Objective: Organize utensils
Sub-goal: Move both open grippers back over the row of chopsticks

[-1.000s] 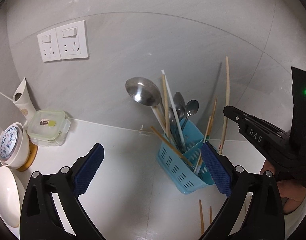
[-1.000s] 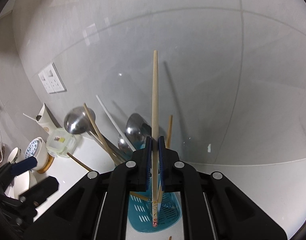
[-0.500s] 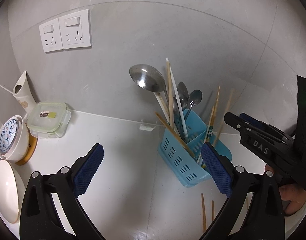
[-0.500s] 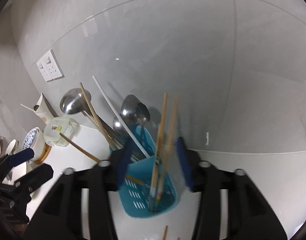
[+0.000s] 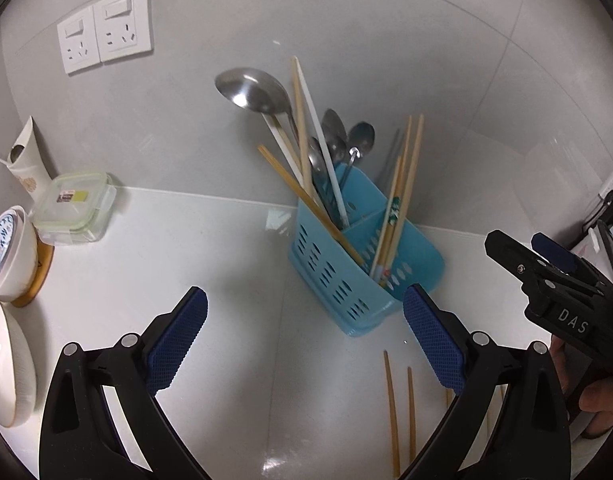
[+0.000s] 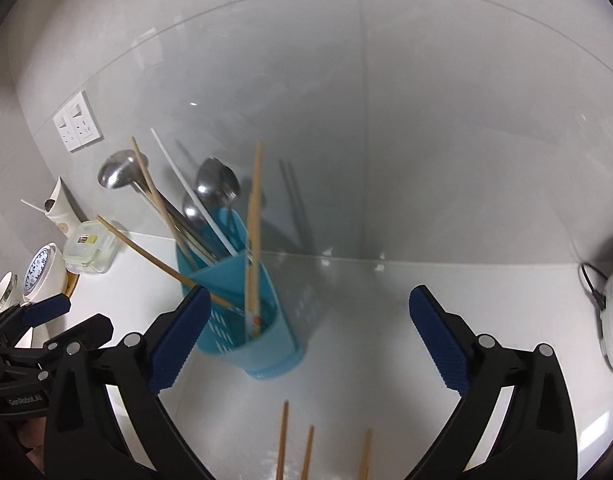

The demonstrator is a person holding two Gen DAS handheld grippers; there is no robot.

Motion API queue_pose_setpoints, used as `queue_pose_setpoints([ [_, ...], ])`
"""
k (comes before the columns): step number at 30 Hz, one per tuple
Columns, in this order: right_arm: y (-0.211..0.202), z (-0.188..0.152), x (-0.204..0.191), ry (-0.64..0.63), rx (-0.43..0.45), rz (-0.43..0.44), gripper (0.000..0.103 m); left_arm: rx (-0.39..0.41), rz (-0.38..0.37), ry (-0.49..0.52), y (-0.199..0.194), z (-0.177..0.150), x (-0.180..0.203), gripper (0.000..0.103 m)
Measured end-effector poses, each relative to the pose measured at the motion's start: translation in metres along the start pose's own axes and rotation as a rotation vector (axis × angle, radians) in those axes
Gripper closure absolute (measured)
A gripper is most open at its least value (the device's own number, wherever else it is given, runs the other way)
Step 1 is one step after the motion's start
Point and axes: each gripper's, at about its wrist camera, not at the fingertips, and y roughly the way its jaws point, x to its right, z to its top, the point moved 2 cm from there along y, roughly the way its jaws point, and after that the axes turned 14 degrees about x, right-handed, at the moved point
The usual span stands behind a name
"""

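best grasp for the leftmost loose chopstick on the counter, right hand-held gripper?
Judging from the right wrist view: take the leftmost loose chopstick on its visible stretch, coming straight down with the open right hand-held gripper, one finger each side across its width. It lies flat on the counter, running toward the blue caddy, with a gap to the neighbouring chopstick. Its near end is out of frame.
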Motion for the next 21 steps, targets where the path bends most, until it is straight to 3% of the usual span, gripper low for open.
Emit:
queue_pose_setpoints([
  [21,-0.038,-0.097,0.078,0.040,-0.184,-0.129,0.008,-0.157,-0.055,0.092,0.019,-0.076,0.051,0.007],
])
